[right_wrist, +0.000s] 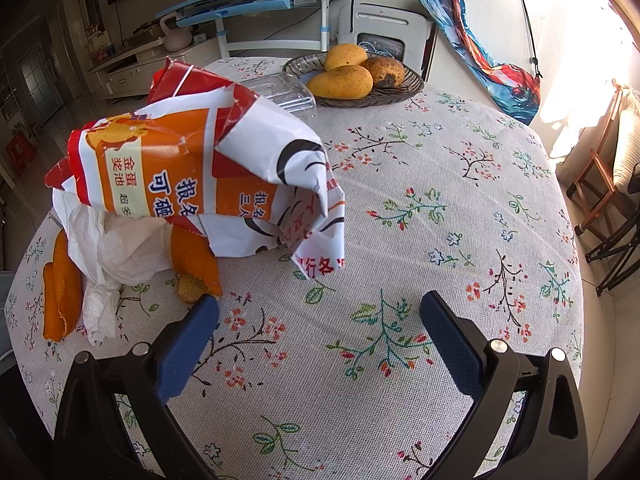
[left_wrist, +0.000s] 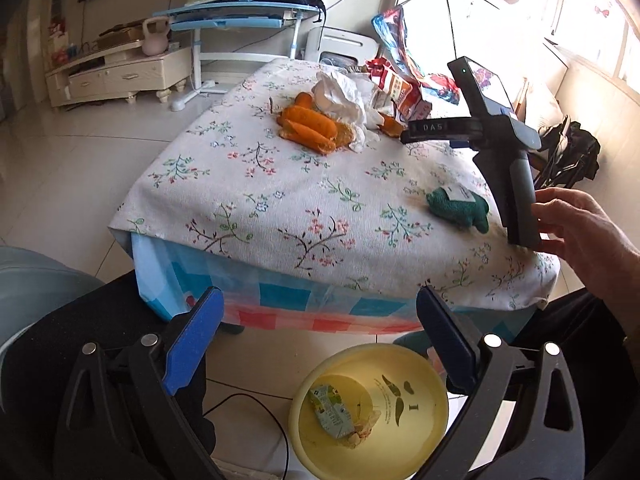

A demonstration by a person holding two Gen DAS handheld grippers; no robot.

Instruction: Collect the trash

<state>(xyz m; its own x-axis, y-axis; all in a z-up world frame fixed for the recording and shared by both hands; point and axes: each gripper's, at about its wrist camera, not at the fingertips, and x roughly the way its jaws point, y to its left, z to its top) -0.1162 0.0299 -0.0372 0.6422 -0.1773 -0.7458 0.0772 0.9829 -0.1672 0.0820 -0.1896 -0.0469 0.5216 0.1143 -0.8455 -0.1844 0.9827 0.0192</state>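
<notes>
My left gripper [left_wrist: 320, 320] is open and empty, held off the table's near edge above a yellow bin [left_wrist: 400, 408] on the floor that holds a small carton [left_wrist: 330, 412] and a crumpled scrap. On the floral tablecloth [left_wrist: 280, 200] lie orange peels [left_wrist: 308, 126], crumpled white tissue [left_wrist: 340, 100] and a red and orange paper wrapper [left_wrist: 400, 92]. My right gripper [right_wrist: 320, 308] is open and empty above the table, just in front of the wrapper [right_wrist: 192, 168], the tissue [right_wrist: 112, 248] and the peels [right_wrist: 60, 292]. The right gripper's body [left_wrist: 508, 160] shows in the left wrist view.
A green knitted toy [left_wrist: 460, 210] lies near the table's right edge. A glass dish of mangoes [right_wrist: 352, 76] and a clear plastic tray [right_wrist: 288, 96] stand at the far side. A blue desk [left_wrist: 240, 16], a white cabinet [left_wrist: 116, 76] and a cable [left_wrist: 256, 408] on the floor surround the table.
</notes>
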